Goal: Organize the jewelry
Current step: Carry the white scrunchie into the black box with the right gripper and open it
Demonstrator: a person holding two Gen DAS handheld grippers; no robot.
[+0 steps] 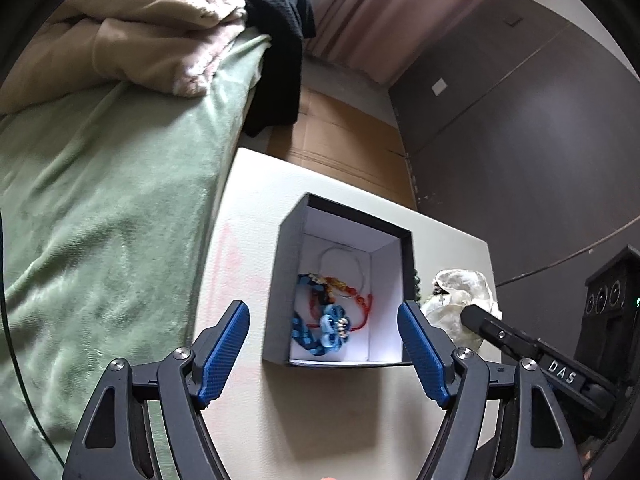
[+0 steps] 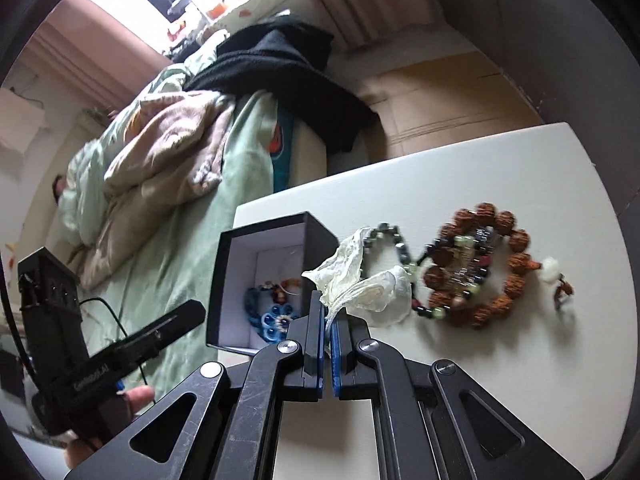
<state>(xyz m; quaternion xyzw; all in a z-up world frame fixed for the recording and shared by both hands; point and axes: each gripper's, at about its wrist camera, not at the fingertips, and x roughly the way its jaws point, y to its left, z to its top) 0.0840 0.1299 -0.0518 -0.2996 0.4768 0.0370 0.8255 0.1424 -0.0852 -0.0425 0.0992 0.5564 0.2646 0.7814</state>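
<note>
A black box with a white inside stands open on the white table. In it lie a blue braided bracelet and a red cord bracelet. My left gripper is open, its blue pads on either side of the box's near end, touching nothing. My right gripper is shut on the thin end of a white gauzy pouch, just right of the box. Beyond the pouch lie a dark bead bracelet and a brown bead bracelet; the pouch hides part of the dark one.
A bed with a green cover, beige blankets and black clothing runs along the table's left side. A cardboard-covered floor and a dark wall lie beyond. A person's hand holds the left gripper.
</note>
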